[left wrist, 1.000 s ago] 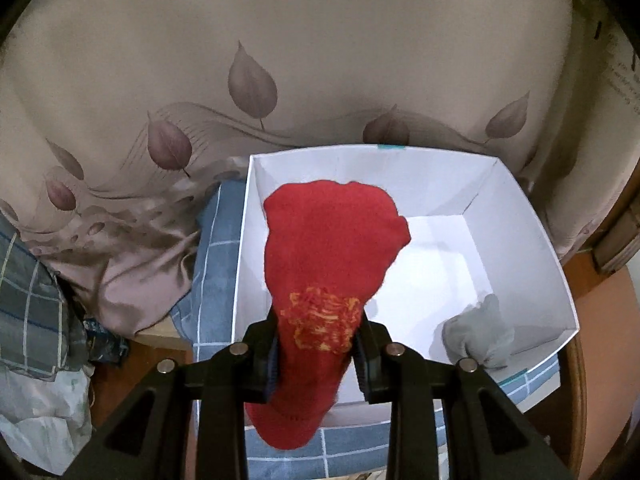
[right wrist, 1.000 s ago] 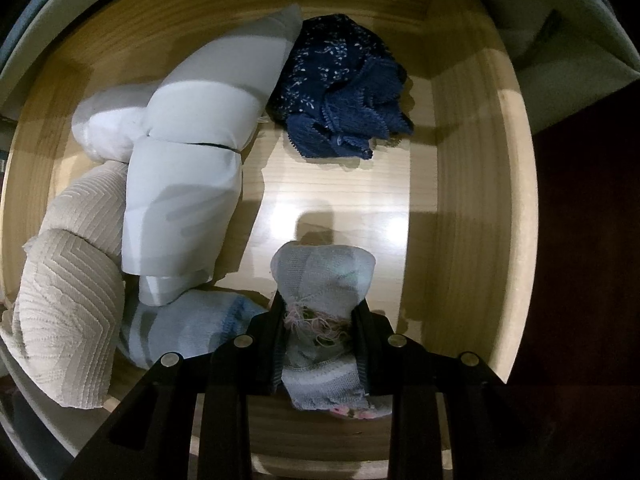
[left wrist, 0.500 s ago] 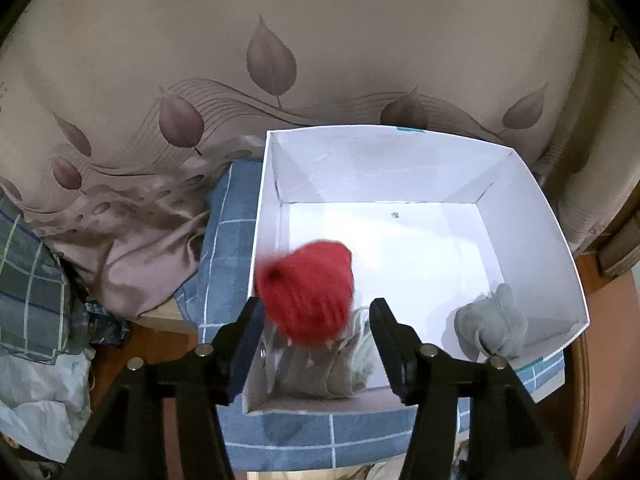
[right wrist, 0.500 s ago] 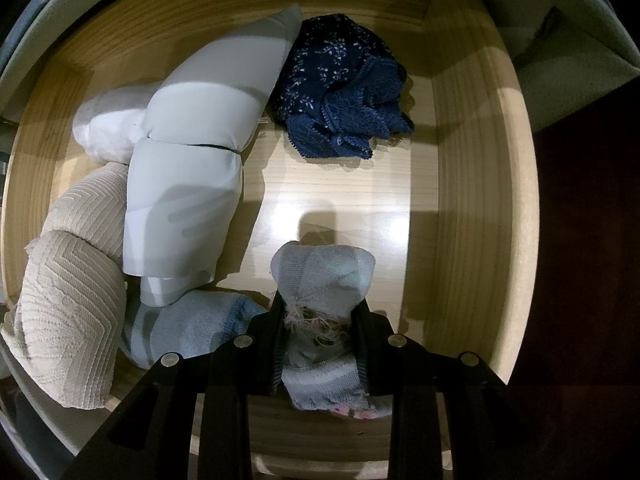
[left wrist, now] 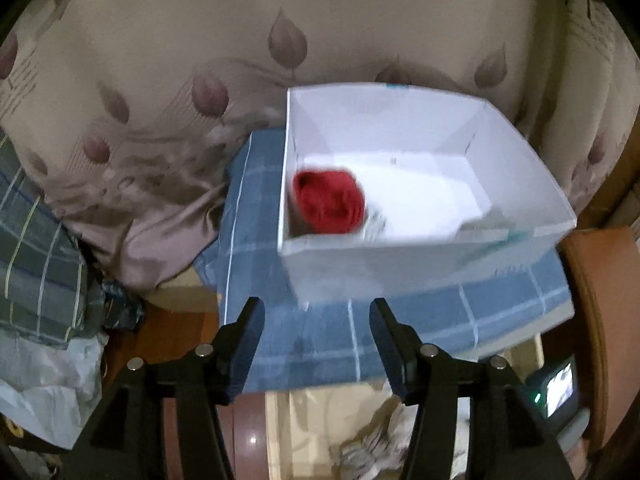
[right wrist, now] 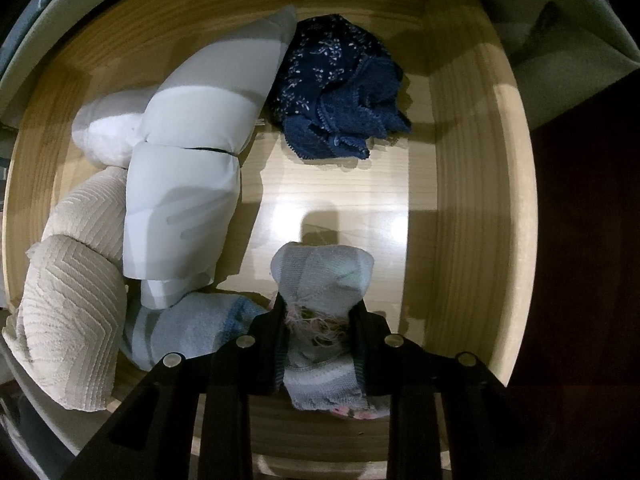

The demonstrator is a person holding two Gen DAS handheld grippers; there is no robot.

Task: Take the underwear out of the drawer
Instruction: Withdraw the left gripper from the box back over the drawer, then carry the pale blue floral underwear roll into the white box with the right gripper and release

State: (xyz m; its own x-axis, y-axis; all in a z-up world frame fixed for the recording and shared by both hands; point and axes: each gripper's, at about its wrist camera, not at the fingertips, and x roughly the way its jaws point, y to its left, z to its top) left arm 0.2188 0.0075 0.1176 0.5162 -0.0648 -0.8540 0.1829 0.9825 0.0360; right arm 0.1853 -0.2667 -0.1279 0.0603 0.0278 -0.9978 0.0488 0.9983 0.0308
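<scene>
In the left wrist view a red underwear piece (left wrist: 329, 202) lies in the near left corner of a white box (left wrist: 516, 148). My left gripper (left wrist: 317, 322) stands open and empty, drawn back short of the box's front wall. In the right wrist view my right gripper (right wrist: 320, 312) points down into the wooden drawer (right wrist: 464, 208) and is shut on a pale grey-blue rolled piece (right wrist: 324, 276). A navy patterned piece (right wrist: 340, 88), white rolls (right wrist: 188, 184) and beige textured rolls (right wrist: 72, 312) lie in the drawer.
The white box rests on a blue checked cloth (left wrist: 400, 332). A beige leaf-patterned fabric (left wrist: 280, 40) fills the back. Checked cloth (left wrist: 36, 248) and a crumpled bag (left wrist: 44, 380) lie at the left. A small lit screen (left wrist: 558, 384) sits at the lower right.
My left gripper opened and let go of the red piece, which dropped into the white box; the gripper then drew back from the box. The right gripper kept still, holding the grey-blue roll.
</scene>
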